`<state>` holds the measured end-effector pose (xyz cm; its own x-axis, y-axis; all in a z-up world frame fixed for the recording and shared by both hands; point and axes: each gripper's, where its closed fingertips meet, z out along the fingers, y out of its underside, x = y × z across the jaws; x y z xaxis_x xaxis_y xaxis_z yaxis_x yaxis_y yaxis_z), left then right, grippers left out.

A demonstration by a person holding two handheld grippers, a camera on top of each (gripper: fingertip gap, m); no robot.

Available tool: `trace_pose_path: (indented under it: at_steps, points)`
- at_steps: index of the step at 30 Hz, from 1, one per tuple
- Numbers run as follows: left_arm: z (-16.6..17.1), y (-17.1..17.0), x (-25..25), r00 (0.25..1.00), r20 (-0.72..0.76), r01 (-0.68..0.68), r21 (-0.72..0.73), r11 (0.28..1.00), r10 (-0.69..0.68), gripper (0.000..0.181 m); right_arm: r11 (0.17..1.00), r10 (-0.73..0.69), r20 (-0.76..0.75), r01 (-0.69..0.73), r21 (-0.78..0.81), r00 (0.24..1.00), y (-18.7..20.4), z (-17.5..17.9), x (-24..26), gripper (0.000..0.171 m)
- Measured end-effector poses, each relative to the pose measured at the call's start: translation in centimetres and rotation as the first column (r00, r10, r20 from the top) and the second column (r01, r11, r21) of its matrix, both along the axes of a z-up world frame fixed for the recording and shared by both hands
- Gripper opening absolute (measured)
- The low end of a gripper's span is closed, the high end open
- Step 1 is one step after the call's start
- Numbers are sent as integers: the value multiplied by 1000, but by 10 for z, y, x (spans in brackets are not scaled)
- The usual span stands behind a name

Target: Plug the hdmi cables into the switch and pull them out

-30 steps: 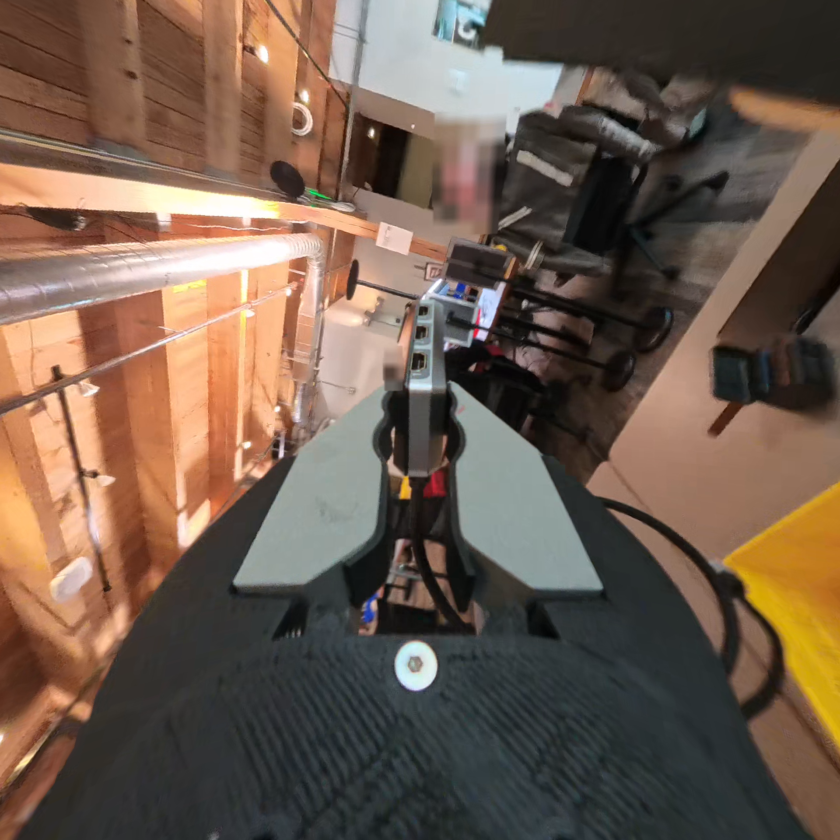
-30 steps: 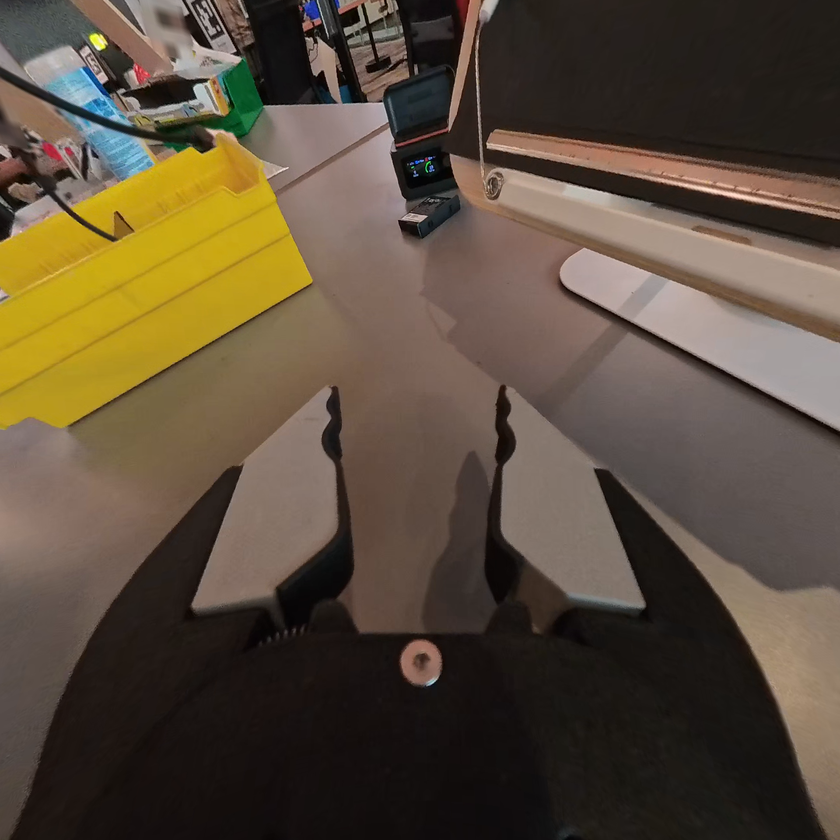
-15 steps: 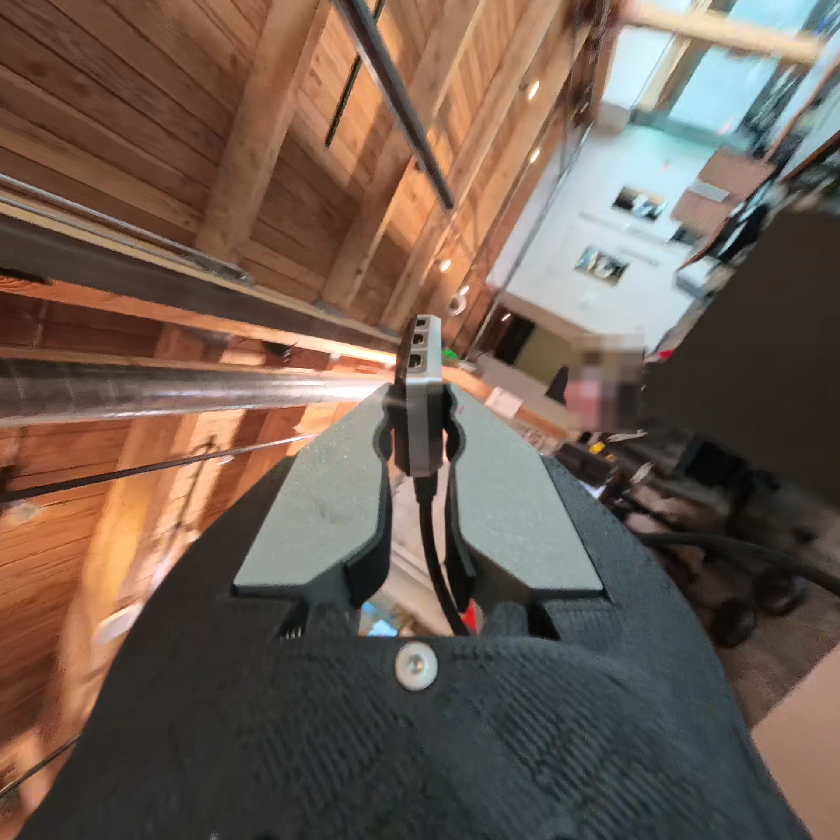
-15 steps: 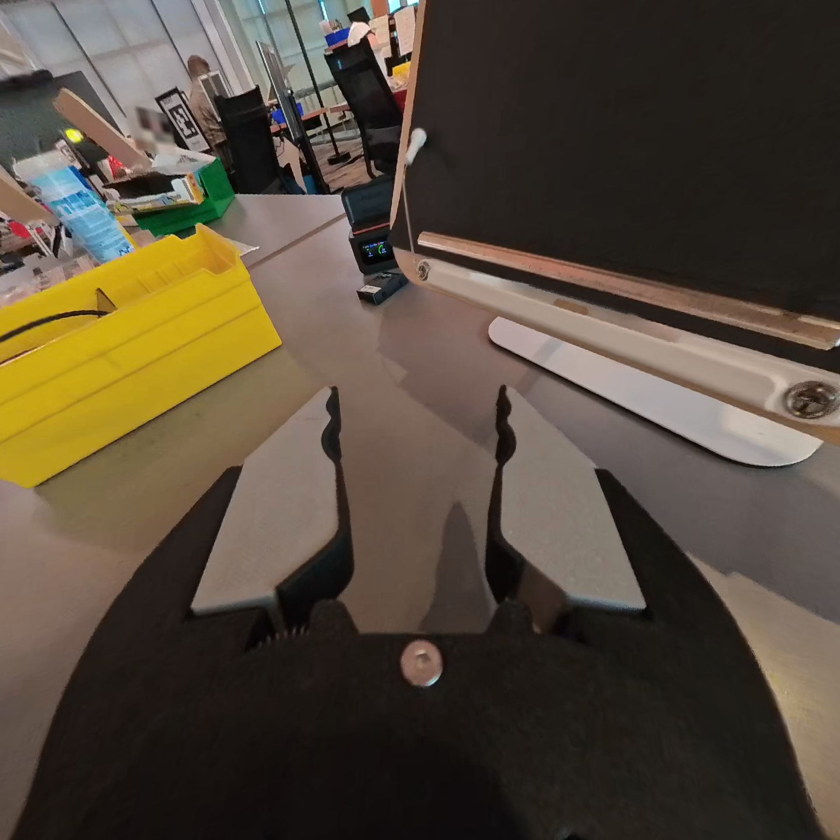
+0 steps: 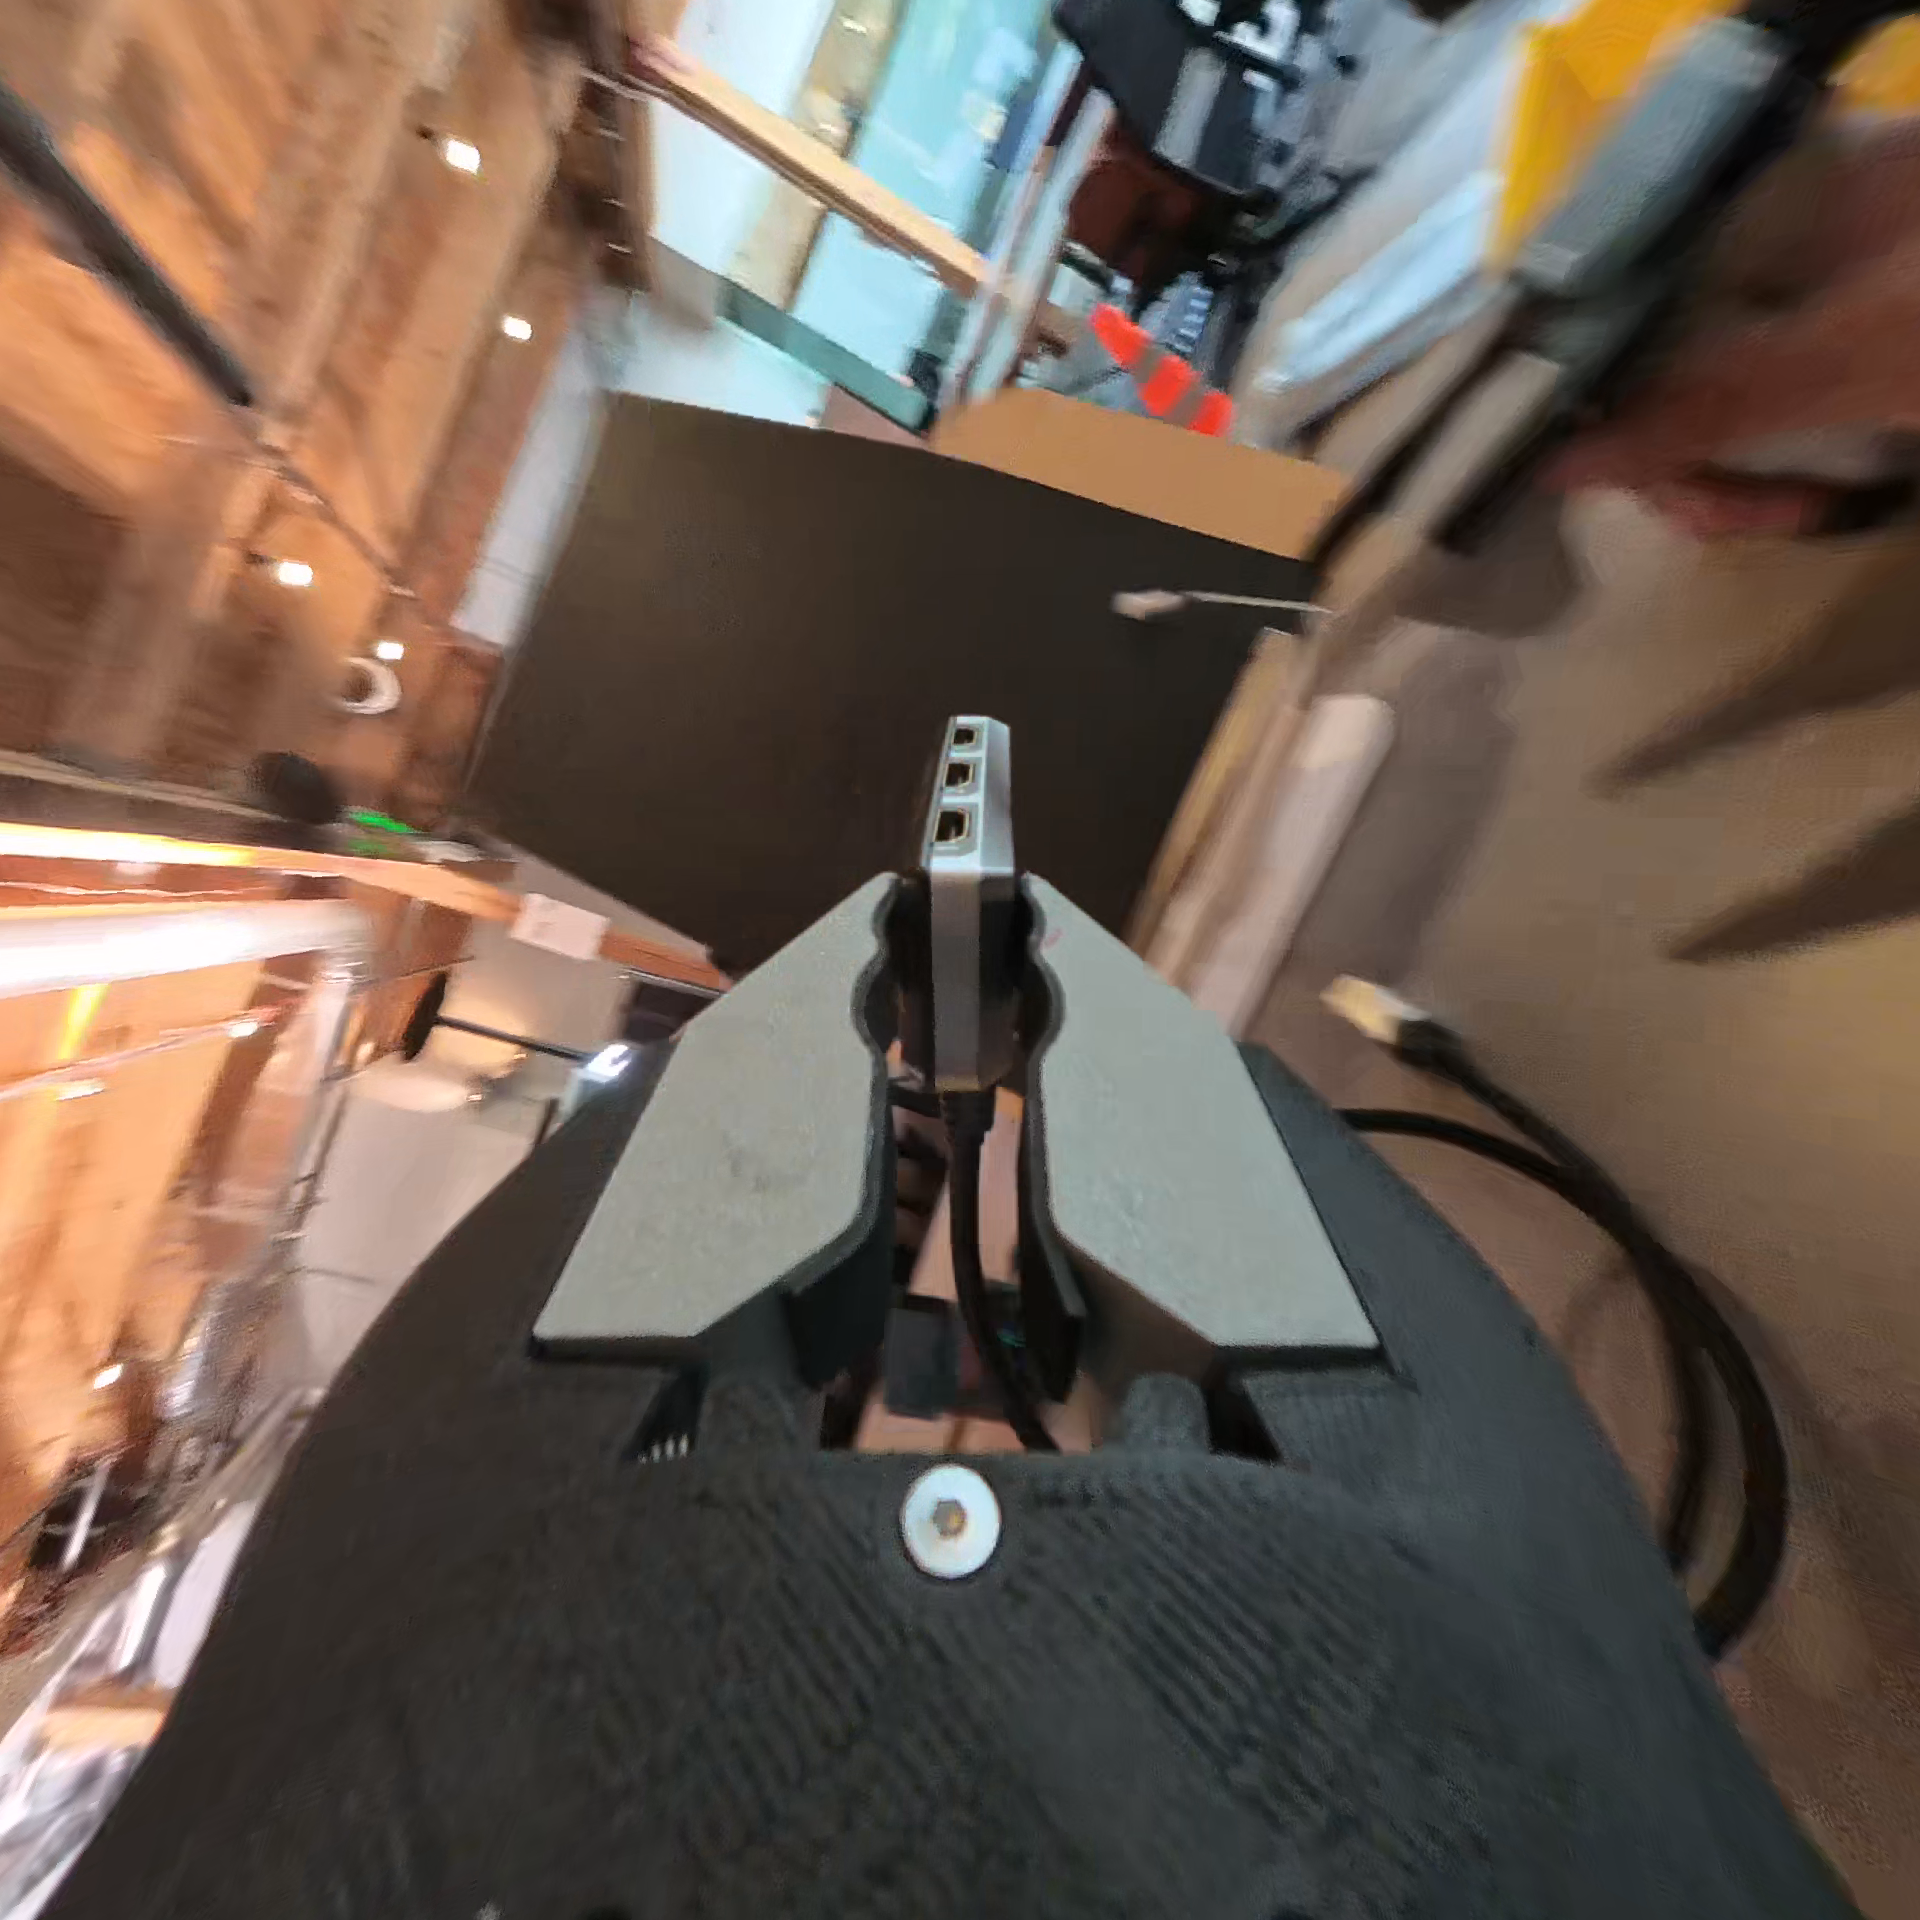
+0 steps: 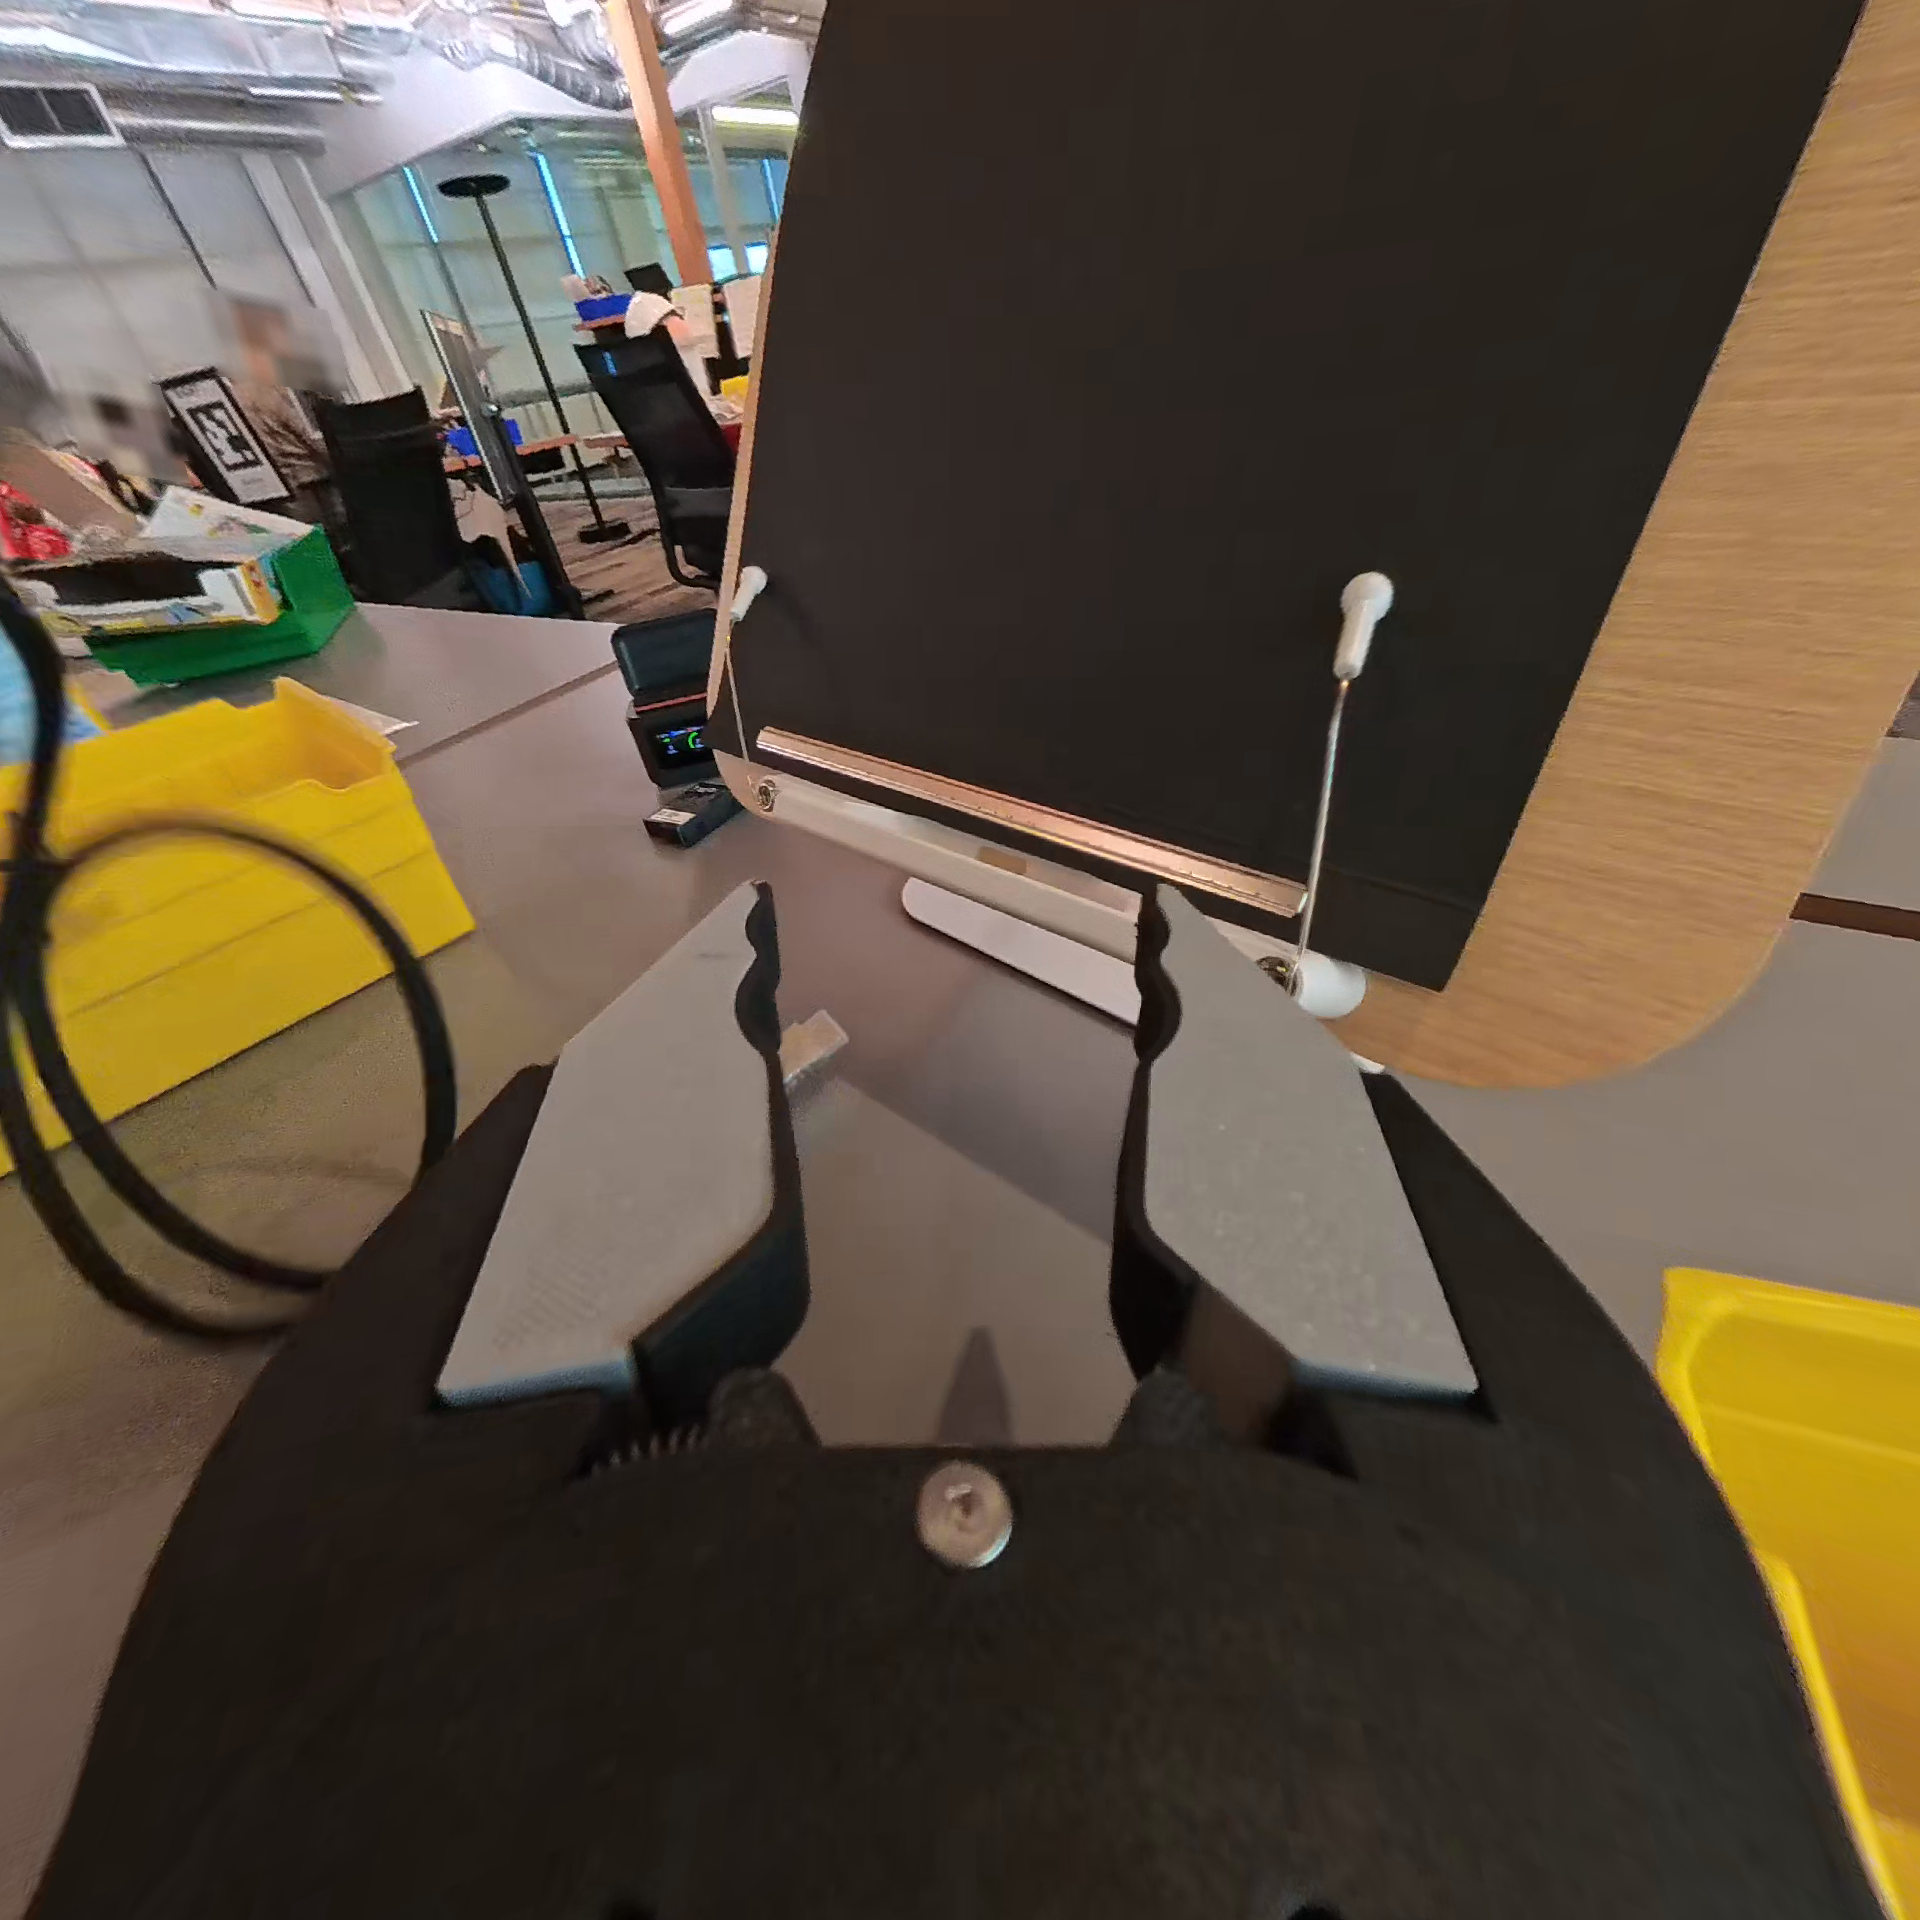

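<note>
- Your left gripper (image 5: 958, 904) is clamped on the slim grey metal HDMI switch (image 5: 968, 831), held off the table at frame centre with three empty ports facing away. The grip sits near the switch's tail end, so a hard push on a plug could pivot it between the fingers.
- Your right gripper (image 6: 951, 951) hangs above the grey table (image 6: 582, 862) with its jaws spread and nothing between them.
- The coiled black HDMI cable (image 5: 1704, 1351) lies right of centre; its loops may drag or snag when lifted.
- Its metal-tipped plug (image 5: 1371, 1013) is blurred; check orientation first.
</note>
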<state>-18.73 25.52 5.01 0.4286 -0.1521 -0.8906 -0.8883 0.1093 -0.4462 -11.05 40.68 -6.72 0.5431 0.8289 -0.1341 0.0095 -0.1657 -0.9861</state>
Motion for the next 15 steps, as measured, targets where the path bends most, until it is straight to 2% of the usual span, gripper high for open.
trace_pose_path:
  at_steps: [4, 7, 9, 12, 14, 15]
  points:
    - [-102, -39, 23, 999, -29, 40, -96, 995, -43, 18, 999, 44, -9, -44, -17, 999, -3, 0, -5, 67]
    - [-148, -63, 33, 999, 11, 45, -160, 986, -44, 17, 994, 102, 1, -101, -41, 995, -10, -5, -14, 68]
    - [-169, -70, 37, 999, 13, 46, -218, 975, -45, 23, 990, 138, 21, -137, -41, 990, -16, -8, -20, 69]
    - [-189, -73, 41, 997, 4, 73, -305, 950, -76, 43, 972, 234, 51, -232, -46, 971, -30, -15, -32, 70]
    - [-188, -77, 39, 995, -10, 91, -335, 938, -100, 40, 959, 282, 76, -279, -56, 956, -39, -22, -40, 71]
    - [-185, -79, 35, 996, -1, 87, -357, 930, -94, 46, 953, 303, 88, -299, -59, 949, -43, -25, -43, 70]
